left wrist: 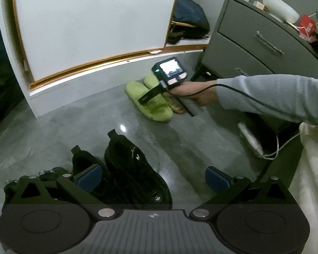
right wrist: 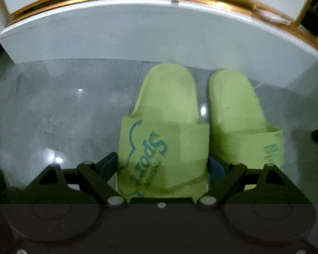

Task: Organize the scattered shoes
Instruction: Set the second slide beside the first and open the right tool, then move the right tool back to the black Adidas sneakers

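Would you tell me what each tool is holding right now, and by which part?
The right tool grips the left green slipper across its strap sides. The left tool is open, holding nothing, over the black sneakers.

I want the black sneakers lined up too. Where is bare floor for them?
Free: the grey floor between the white cabinet base and the green slippers, left of them. Crowded: right side, by the nightstand and white cable.

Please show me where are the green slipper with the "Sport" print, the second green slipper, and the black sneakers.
Green slipper with "Sport" print (right wrist: 163, 148): right wrist view, on its strap.
Second green slipper (right wrist: 233, 99): right wrist view, on its footbed.
Black sneakers (left wrist: 129, 165): left wrist view, on the right sneaker's upper.
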`<state>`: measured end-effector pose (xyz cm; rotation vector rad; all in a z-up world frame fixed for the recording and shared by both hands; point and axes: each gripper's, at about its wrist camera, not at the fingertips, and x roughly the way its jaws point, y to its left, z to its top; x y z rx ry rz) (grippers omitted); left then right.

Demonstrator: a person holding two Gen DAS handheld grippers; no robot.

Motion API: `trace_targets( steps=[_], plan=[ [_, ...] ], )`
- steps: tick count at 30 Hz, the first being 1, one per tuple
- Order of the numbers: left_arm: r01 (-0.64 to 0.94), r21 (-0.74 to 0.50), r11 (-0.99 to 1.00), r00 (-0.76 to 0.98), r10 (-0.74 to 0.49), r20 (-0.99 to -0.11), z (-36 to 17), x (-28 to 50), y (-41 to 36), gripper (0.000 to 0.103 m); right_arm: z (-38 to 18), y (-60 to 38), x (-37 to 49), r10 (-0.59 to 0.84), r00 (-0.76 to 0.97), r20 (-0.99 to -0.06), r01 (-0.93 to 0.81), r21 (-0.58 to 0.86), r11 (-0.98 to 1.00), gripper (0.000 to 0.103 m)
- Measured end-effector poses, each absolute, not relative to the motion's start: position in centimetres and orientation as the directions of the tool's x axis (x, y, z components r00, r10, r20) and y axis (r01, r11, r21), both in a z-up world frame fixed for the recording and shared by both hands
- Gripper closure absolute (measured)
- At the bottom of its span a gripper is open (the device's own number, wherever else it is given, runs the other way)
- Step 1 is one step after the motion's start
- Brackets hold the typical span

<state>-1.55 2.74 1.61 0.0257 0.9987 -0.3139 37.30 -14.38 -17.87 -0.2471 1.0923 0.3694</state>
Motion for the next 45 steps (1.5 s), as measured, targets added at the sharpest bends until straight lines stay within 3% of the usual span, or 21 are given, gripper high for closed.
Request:
trace_targets(
  steps=[3, 10, 13, 16, 20, 26, 27, 31, 34, 36, 45],
  plan=[
    [0.269, -0.117, 0.956, 0.501, -0.242, -0.831, 1.6, -1.5, 2.7, 0.0, -15.1, -14.4, 35.9, 0.167, 0.465, -0.87, -0.434, -0.059, 0.899, 0.004],
    [0.239, -0.166, 0.957, 0.548, -0.274, -0.791, 3.0, -1.7, 3.4, 0.0, -3.8, -14.7, 28.4, 0.326, 0.397, -0.858, -0.538, 0.07, 0.84, 0.003],
    [0.219, -0.164, 0.962, 0.561, -0.261, -0.785, 3.2, -1.6, 3.7, 0.0, -1.6, -14.5, 26.5, 0.374, 0.351, -0.859, -0.548, 0.135, 0.825, 0.0],
    [0.204, -0.154, 0.967, 0.562, -0.245, -0.79, 3.1, -1.3, 3.9, 0.0, -2.4, -14.4, 25.8, 0.422, 0.318, -0.849, -0.52, 0.216, 0.827, 0.0],
    [0.188, -0.162, 0.969, 0.534, -0.239, -0.811, 2.5, -0.4, 4.8, 0.0, -7.2, -14.6, 25.1, 0.407, 0.297, -0.864, -0.508, 0.218, 0.833, 0.001],
    [0.189, -0.117, 0.975, 0.484, -0.196, -0.853, 1.3, 0.6, 6.2, 0.0, -13.3, -15.4, 22.7, 0.395, 0.126, -0.91, -0.483, 0.291, 0.826, 0.026],
    [0.191, -0.105, 0.976, 0.482, -0.187, -0.856, 1.2, 0.6, 6.5, 0.0, -13.7, -15.5, 22.2, 0.399, 0.107, -0.911, -0.483, 0.304, 0.821, 0.027],
    [0.166, -0.103, 0.981, 0.461, -0.17, -0.871, 0.4, 1.0, 7.8, 0.0, -12.6, -14.9, 21.4, 0.431, 0.102, -0.896, -0.51, 0.325, 0.797, 0.027],
    [0.068, -0.349, 0.935, 0.36, -0.349, -0.865, -2.2, 2.1, 10.5, 0.0, -11.3, -14.4, 21.4, 0.476, 0.114, -0.872, -0.526, 0.353, 0.774, 0.026],
    [0.006, -0.446, 0.895, 0.31, -0.426, -0.85, -3.8, 2.6, 11.4, 0.0, -10.4, -14.1, 21.4, 0.492, 0.149, -0.858, -0.551, 0.341, 0.761, 0.026],
    [-0.054, -0.403, 0.914, 0.263, -0.376, -0.889, -9.8, 10.4, 12.3, 0.001, -5.5, -17.8, 23.4, 0.433, 0.194, -0.88, -0.524, 0.28, 0.804, 0.023]
  ],
)
